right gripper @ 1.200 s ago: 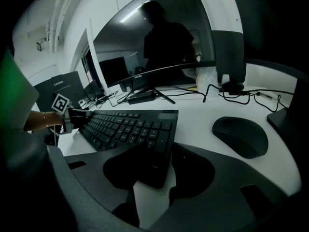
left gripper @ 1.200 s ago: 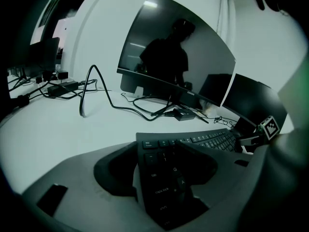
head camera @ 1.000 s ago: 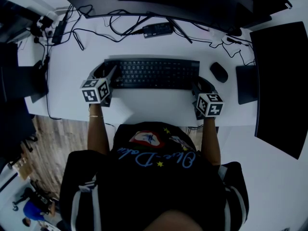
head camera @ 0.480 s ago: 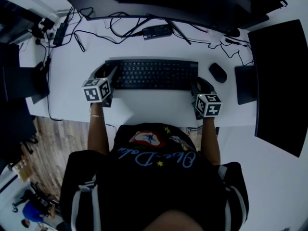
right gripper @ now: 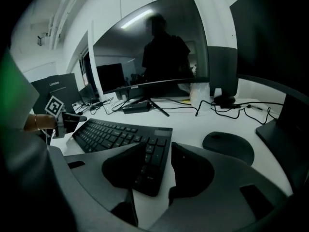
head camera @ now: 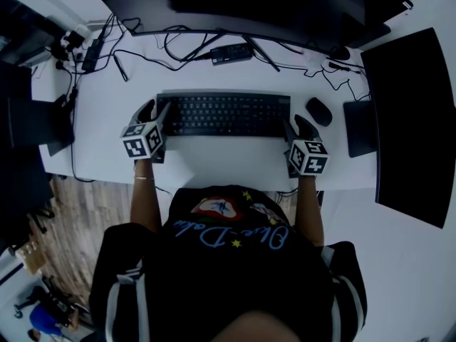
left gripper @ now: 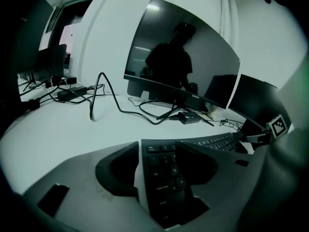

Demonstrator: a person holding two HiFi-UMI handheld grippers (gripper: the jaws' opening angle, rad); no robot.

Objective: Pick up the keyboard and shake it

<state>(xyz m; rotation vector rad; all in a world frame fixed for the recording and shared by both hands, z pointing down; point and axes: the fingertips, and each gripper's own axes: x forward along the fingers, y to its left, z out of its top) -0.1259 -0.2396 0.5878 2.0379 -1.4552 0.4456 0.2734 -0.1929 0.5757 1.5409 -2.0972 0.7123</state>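
Keyboard point(head camera: 224, 114), one, lies beside one mouse point(head camera: 318, 110) on one desk point(head camera: 214, 157).

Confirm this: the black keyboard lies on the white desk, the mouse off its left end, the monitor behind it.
Wrong side: the mouse lies off the right end of the keyboard, as the head view shows. The keyboard is on the white desk, the monitor behind it.
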